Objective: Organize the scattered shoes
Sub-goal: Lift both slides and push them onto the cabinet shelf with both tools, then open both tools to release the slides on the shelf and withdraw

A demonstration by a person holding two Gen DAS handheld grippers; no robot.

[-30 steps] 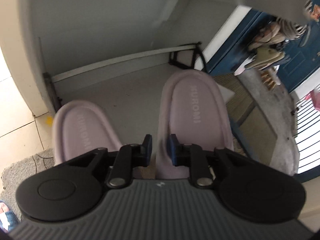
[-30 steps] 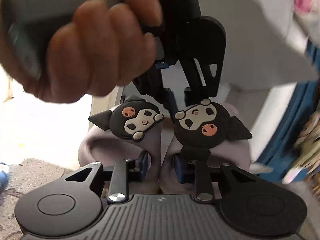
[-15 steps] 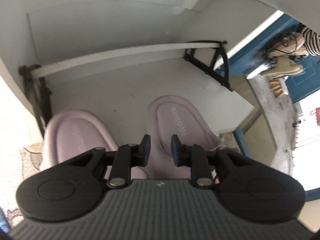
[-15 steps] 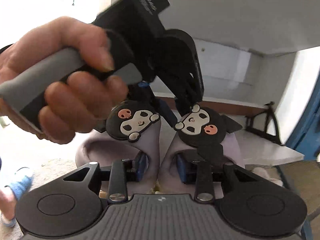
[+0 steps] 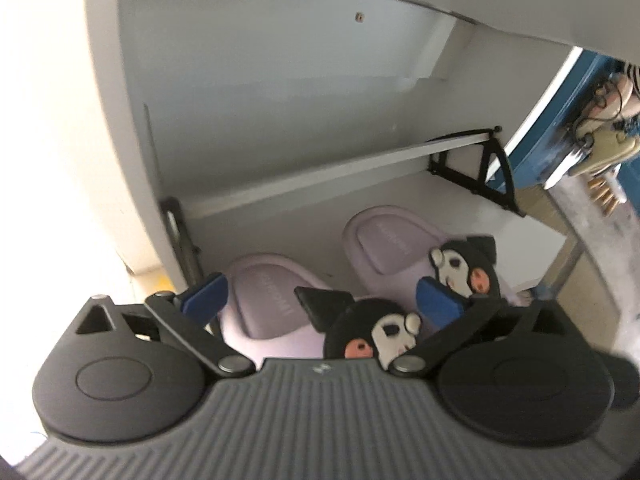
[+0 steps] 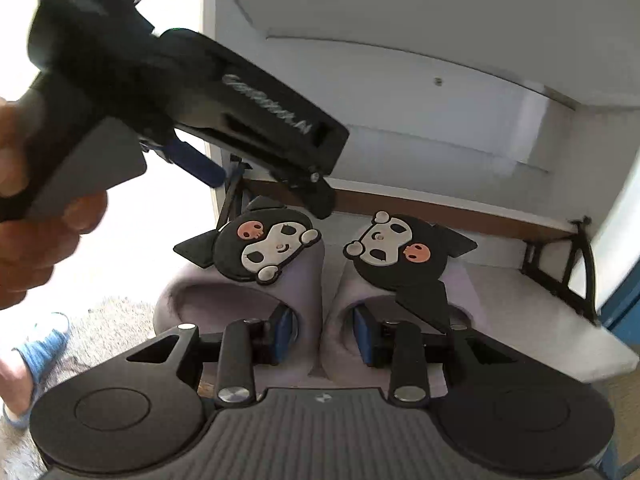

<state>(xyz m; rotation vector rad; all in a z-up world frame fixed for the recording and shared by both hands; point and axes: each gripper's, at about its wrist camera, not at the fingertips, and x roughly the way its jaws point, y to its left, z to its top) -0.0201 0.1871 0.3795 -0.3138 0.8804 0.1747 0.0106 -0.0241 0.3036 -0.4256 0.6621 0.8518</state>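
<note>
Releasing now: left gripper [image 5: 320, 294] jaws springing wide, nothing pinched | right gripper [image 6: 322, 334] jaws clamped on both slippers' [image 6: 320, 280] inner walls | pair resting on shelf [image 6: 540, 308] near front edge | placement nearly done, right release pending

Both cameras look steeply down from close above into the white wooden shoe shelf [image 5: 280, 140]. They share the pair of lilac foam slippers [image 6: 280, 280] with black cartoon faces; the right camera also sees the left gripper [image 6: 256, 168].
</note>
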